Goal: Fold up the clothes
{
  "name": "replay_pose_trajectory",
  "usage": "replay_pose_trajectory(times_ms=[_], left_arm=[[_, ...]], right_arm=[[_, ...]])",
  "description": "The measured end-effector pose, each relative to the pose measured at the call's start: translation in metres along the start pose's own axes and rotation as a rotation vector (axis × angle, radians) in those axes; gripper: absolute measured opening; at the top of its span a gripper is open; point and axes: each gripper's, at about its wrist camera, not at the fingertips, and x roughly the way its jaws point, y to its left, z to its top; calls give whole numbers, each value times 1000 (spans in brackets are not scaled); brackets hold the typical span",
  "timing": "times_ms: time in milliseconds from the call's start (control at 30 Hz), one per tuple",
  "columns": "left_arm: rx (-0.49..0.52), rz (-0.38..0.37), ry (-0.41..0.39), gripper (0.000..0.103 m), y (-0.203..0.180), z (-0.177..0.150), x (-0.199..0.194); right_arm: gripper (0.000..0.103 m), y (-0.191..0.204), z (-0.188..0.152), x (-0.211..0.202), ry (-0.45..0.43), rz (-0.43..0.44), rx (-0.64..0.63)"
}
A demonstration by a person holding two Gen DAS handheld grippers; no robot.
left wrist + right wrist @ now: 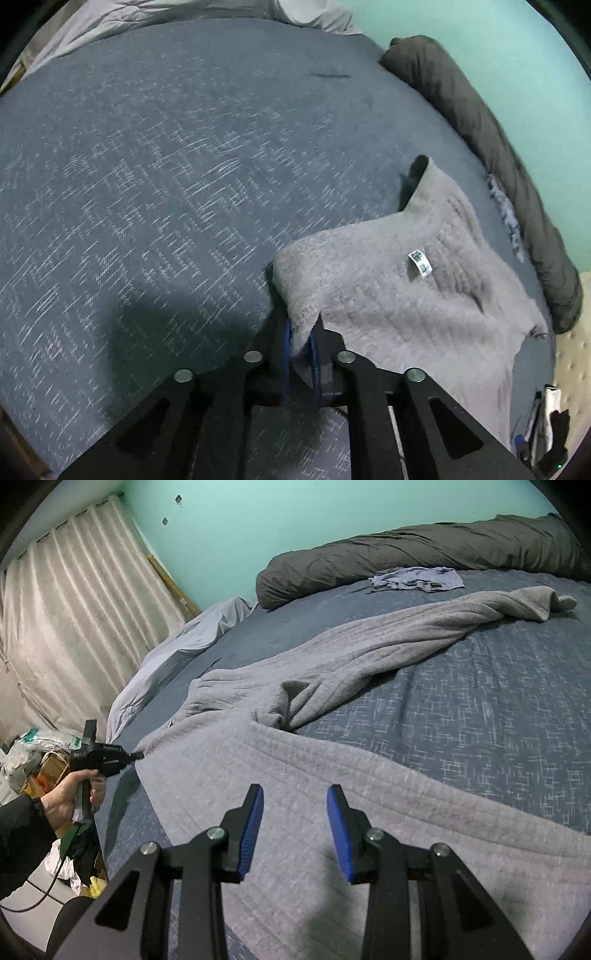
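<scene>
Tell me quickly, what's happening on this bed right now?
A person is starting to fold a grey knitted garment spread on the blue bedspread. The left gripper has pinched one corner of it at the bed's edge. The right gripper hovers open over the cloth, gripping nothing. One sleeve trails toward the dark rolled duvet; nothing is folded yet.

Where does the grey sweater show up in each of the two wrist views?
Left wrist view: the grey sweater lies lower right, a corner pinched in the left gripper.
Right wrist view: it runs from the bottom centre up to the upper right, under the open right gripper.
Shared landmark: the dark rolled duvet along the green wall.
</scene>
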Motion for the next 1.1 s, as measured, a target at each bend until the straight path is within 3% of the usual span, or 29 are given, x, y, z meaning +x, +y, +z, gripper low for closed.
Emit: replay_pose_trajectory(times_ms=[67, 167, 333, 467, 567, 800, 967, 1100], left_arm=[[19, -8, -27, 14, -5, 0, -11], [32, 25, -74, 33, -15, 2, -30], [29, 73, -158, 33, -20, 2, -64], [93, 19, -189, 34, -47, -1, -75], [116, -20, -211, 38, -70, -8, -83], [201, -133, -208, 38, -162, -39, -46], [268, -206, -172, 39, -217, -77, -8], [301, -229, -144, 39, -239, -96, 22]], right_arm=[[36, -6, 0, -2, -2, -21, 24], [36, -18, 1, -8, -9, -60, 73], [43, -39, 6, -32, -36, -110, 148], [47, -59, 19, -56, -60, -148, 186], [49, -79, 37, -69, -30, -250, 137], [51, -139, 85, -85, 33, -424, 84], [54, -181, 112, -76, 53, -441, 157], [57, -206, 132, -56, 67, -474, 198]])
